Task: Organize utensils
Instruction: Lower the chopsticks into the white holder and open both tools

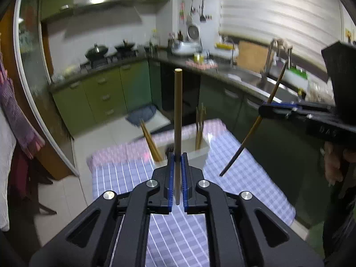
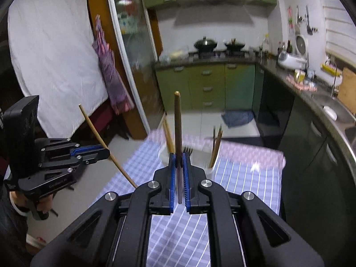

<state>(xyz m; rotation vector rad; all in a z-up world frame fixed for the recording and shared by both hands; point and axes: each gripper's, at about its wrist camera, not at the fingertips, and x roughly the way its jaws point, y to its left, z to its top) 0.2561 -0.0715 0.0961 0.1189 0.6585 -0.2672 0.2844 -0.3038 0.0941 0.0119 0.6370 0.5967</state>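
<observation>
My left gripper (image 1: 177, 155) is shut on a light wooden chopstick (image 1: 178, 111) that stands upright between the blue pads. My right gripper (image 2: 179, 155) is shut on a darker brown chopstick (image 2: 177, 122), also upright. Each gripper shows in the other's view: the right gripper (image 1: 262, 109) holds its dark chopstick (image 1: 251, 131) slanted, the left gripper (image 2: 106, 152) holds its light one (image 2: 100, 138) slanted. Beyond both, a white utensil holder (image 1: 200, 153) stands on the checked tablecloth (image 1: 233, 173), with light chopsticks (image 1: 151, 142) at its left end and dark ones (image 1: 199, 122) at its right. It also shows in the right wrist view (image 2: 200, 158).
The table with its cloth (image 2: 244, 178) stands in a kitchen. Green cabinets (image 1: 100, 93) and a dark counter with a sink (image 1: 251, 77) run behind and to the right. A glass door (image 2: 133, 55) and a hanging purple cloth (image 2: 109, 66) stand to the left. A dark fork (image 2: 187, 149) sits in the holder.
</observation>
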